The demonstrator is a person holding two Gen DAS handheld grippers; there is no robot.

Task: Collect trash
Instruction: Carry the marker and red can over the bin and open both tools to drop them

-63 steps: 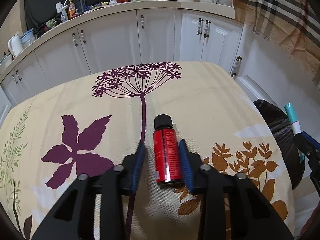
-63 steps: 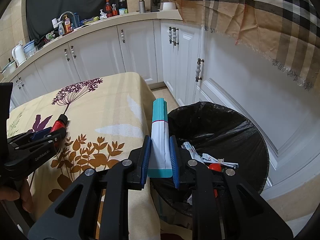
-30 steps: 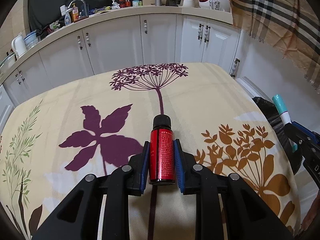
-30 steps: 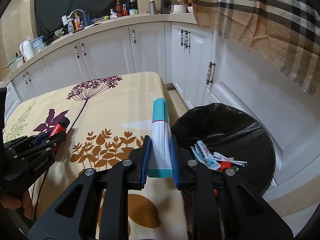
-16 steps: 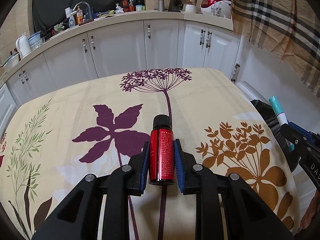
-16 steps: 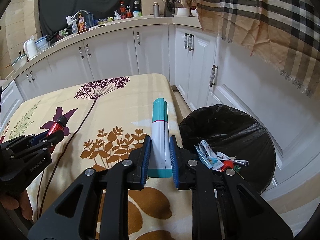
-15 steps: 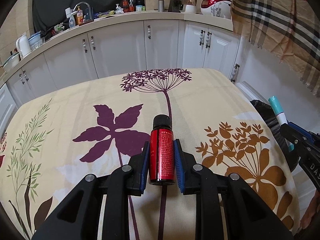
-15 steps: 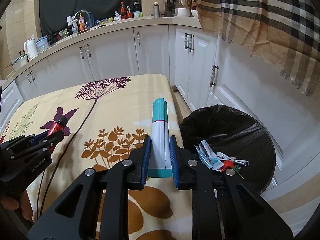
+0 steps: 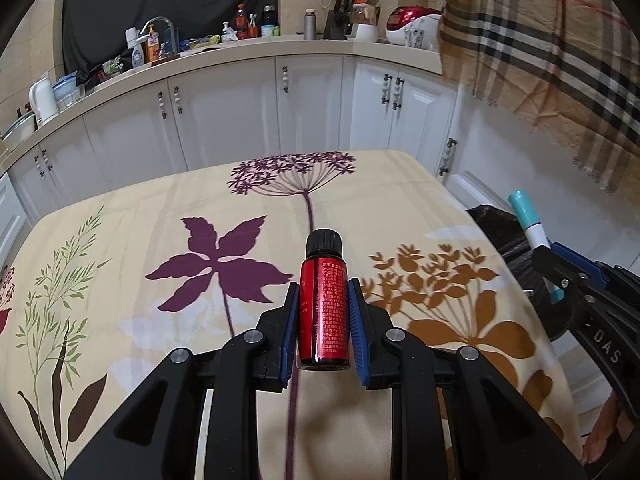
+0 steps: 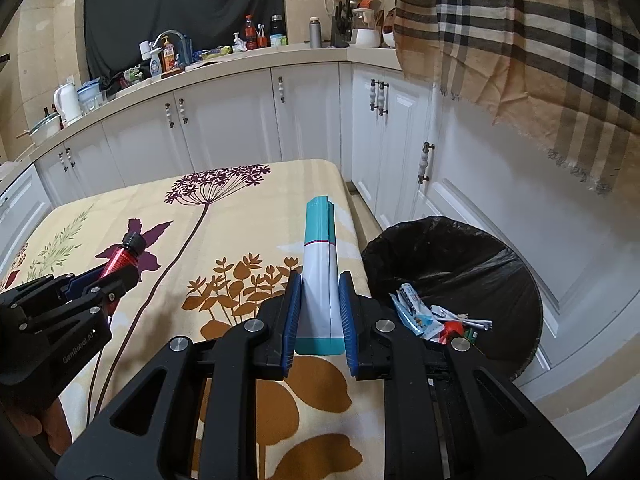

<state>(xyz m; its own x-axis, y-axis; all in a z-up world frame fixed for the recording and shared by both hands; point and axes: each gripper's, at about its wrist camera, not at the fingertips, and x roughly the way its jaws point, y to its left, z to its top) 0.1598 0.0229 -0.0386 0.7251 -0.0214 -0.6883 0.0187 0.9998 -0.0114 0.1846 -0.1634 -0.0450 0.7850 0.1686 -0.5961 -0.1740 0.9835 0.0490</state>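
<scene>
My left gripper [image 9: 323,300] is shut on a small red bottle [image 9: 324,312] with a black cap, held above the flower-print tablecloth [image 9: 160,216]. The right wrist view shows that bottle [image 10: 120,258] at the left, sticking out of the left gripper [image 10: 114,280]. My right gripper [image 10: 319,292] is shut on a white and teal tube [image 10: 319,264], held above the table's right edge. The tube [image 9: 530,224] and right gripper [image 9: 560,268] appear at the right of the left wrist view. A bin lined with a black bag [image 10: 460,256] stands on the floor right of the table and holds wrappers [image 10: 432,316].
White cabinets [image 9: 224,108] and a cluttered counter [image 9: 200,46] run behind the table. A plaid cloth [image 10: 520,40] hangs at the upper right, above the bin. A person's fingers [image 9: 600,436] show at the lower right edge of the left wrist view.
Two seconds ago the left jaws stood wide around the lying bottle; they have shut on it and lifted it. Both grippers have since drawn back and up from the table, loads unchanged.
</scene>
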